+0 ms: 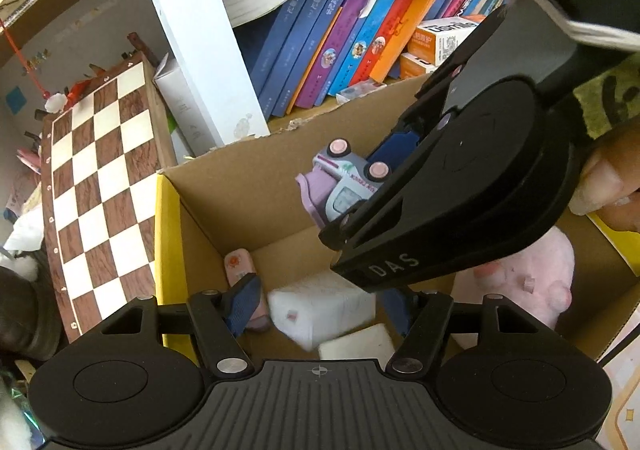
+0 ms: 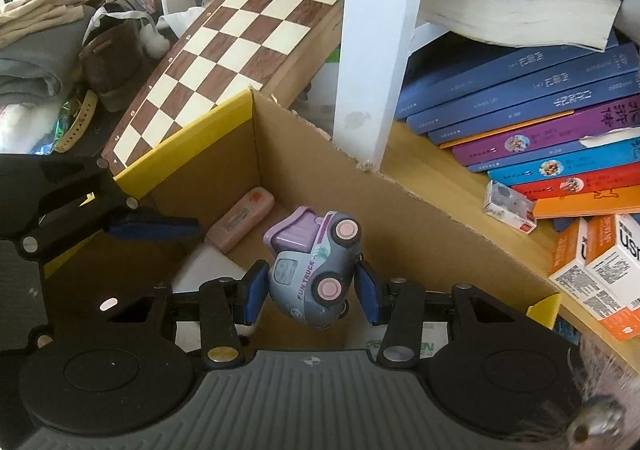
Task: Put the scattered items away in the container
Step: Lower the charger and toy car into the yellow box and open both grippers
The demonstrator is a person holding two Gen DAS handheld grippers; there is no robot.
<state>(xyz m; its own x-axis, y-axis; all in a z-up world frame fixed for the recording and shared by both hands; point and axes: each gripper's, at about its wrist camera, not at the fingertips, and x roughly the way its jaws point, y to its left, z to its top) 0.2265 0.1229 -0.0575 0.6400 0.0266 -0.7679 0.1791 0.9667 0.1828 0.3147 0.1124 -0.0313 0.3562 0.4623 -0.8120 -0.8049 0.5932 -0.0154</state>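
The right gripper [image 2: 310,290] is pointed down, and its two blue pads [image 2: 253,292] are pressed against the sides of something small that is held between them. The left gripper [image 1: 320,306] is held beside it with its fingers spread wide apart. A thumb [image 1: 608,185] is seen behind the right gripper.

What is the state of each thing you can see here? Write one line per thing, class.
Toy truck: on its side between the right claw's fingers, above the box.
Left claw: open, empty.
Cardboard box: open-topped, partly filled.
Pink case: lying flat in the box.
Pink plush: lying in the box.
Chessboard: leaning, tilted.
Books: leaning in a row.
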